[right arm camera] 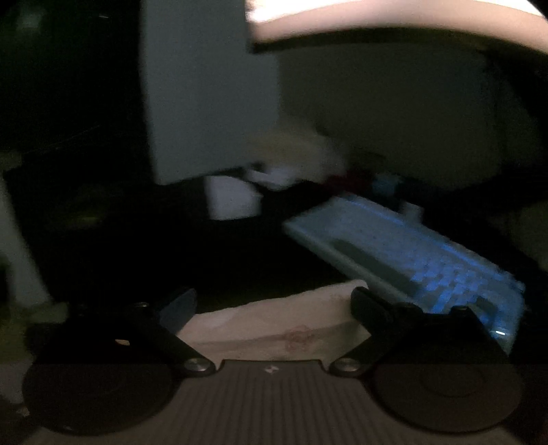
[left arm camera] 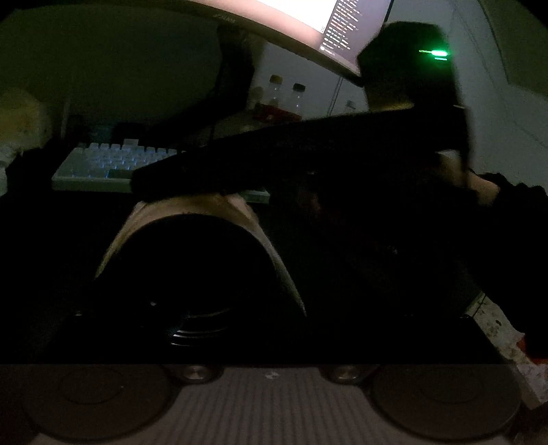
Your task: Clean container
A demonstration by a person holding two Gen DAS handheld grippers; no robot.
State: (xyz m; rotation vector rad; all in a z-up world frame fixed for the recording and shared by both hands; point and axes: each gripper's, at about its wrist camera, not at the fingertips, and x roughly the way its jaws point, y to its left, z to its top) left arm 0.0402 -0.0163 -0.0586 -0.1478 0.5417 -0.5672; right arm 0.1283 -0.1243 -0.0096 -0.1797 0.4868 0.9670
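Working in such dim light is the main hazard: the container [left arm camera: 191,246], a pale-walled tub with a dark mouth, sits right in front of the left claw [left arm camera: 270,328], seemingly held between its fingers, though shadow swallows those fingers and I cannot tell how firmly, or whether they are closed at all. If that hold is loose, a push from the wiping side could turn or tip the tub toward the keyboard [left arm camera: 113,164] just behind it. The right claw [right arm camera: 274,304] has its fingers spread wide, with a pale, stained tissue [right arm camera: 274,325] lying between them; the blur leaves it unclear whether either finger pinches the sheet, so it could drop before it reaches the tub. Only the left view shows the container, the right-hand device crossing above it, the lit monitor [left arm camera: 308,24] and two bottles [left arm camera: 286,96] at the back of the surface. Only the right view shows the tissue and the gap between that claw's fingers.
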